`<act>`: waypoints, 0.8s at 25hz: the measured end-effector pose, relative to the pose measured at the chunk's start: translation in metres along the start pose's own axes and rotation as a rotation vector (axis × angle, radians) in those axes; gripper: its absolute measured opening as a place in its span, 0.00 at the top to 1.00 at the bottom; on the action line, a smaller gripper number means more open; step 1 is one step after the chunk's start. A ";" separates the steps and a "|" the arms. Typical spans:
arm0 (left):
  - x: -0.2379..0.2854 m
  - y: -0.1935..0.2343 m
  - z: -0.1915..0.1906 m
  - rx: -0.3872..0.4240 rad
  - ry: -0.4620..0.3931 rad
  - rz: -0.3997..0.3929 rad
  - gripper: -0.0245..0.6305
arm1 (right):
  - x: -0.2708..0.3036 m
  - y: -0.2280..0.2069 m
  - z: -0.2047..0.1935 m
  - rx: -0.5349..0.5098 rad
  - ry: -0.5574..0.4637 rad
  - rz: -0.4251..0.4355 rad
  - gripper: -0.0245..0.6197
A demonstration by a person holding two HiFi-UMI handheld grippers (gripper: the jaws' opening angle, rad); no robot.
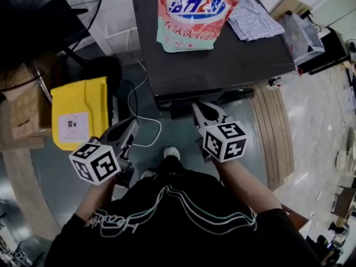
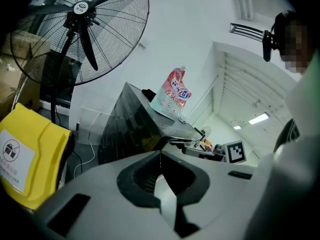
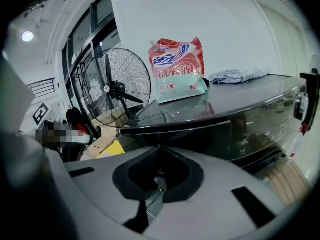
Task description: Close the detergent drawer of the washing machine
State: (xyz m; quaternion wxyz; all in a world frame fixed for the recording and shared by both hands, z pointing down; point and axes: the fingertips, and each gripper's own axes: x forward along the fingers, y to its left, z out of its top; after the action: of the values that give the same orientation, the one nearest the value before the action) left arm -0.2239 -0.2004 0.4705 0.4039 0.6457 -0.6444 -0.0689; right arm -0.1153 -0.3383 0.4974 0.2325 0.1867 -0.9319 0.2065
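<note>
Claws: we hold left claw (image 1: 131,124) and right claw (image 1: 198,108) pinched together, empty.
Drawer: drawer (image 1: 181,110) juts from washing machine (image 1: 222,65) front, beside right claw; inside hidden.
Bag: detergent bag (image 1: 192,15) on top, upper edge cut off.

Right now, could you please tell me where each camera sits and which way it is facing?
Head view: on the person's head, looking steeply down onto the washing machine and detergent pouch; the black shirt, left gripper and right gripper show.
Left gripper view: on the left gripper, tilted up past its shut jaws toward the machine's side and a fan.
Right gripper view: on the right gripper, facing the machine's front past its shut jaws.
Shared: all three show the detergent pouch; both gripper views show the fan.
</note>
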 end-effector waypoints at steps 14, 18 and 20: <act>0.005 0.029 -0.012 -0.032 -0.111 0.079 0.92 | 0.017 -0.002 0.003 -0.102 0.099 0.081 0.92; -0.001 0.014 -0.010 0.000 -0.123 0.058 0.92 | 0.011 0.010 0.007 -0.154 0.134 0.165 0.92; -0.006 0.000 -0.005 0.040 -0.120 0.044 0.92 | 0.001 0.022 0.019 -0.176 0.109 0.225 0.92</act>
State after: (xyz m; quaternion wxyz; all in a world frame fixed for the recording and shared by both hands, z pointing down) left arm -0.2215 -0.1933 0.4710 0.3529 0.6342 -0.6826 -0.0855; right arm -0.1328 -0.3287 0.4759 0.2735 0.0487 -0.9474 0.1586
